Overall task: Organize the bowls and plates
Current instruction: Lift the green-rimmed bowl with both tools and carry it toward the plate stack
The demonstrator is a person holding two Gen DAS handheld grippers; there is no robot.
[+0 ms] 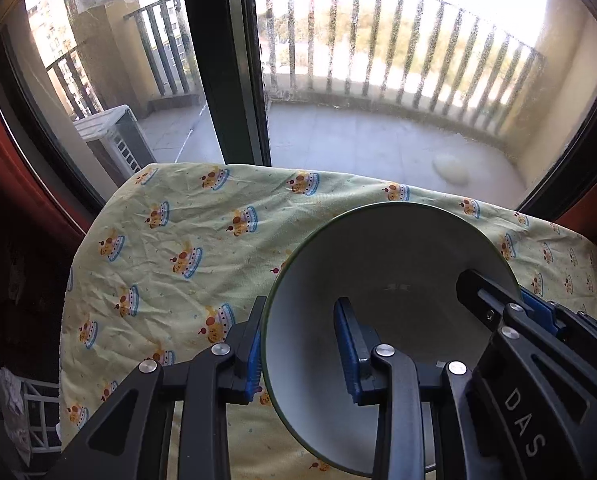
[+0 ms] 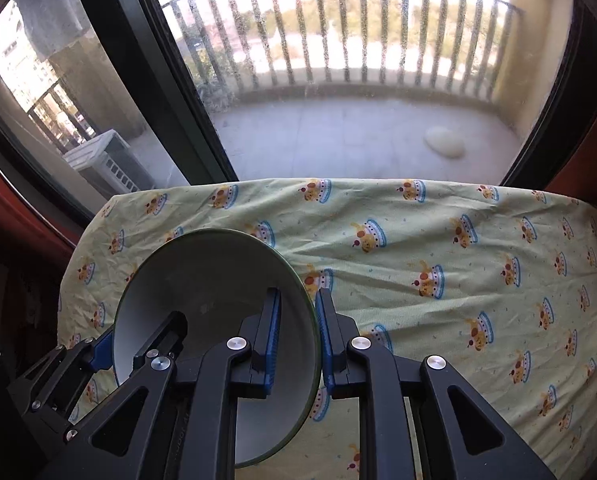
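Observation:
A white bowl with a green rim is held tilted above the table between both grippers. My left gripper straddles its left rim, one blue pad outside and one inside, with a wide gap between the pads. My right gripper is shut on the bowl's right rim, pads pressed on both sides of the wall. The right gripper also shows in the left wrist view at the bowl's right rim. The left gripper shows in the right wrist view at the bowl's left rim.
A table covered by a yellow-green cartoon-print cloth lies below. Behind it is a large window with a dark frame onto a railed balcony. A white rack stands low left of the table.

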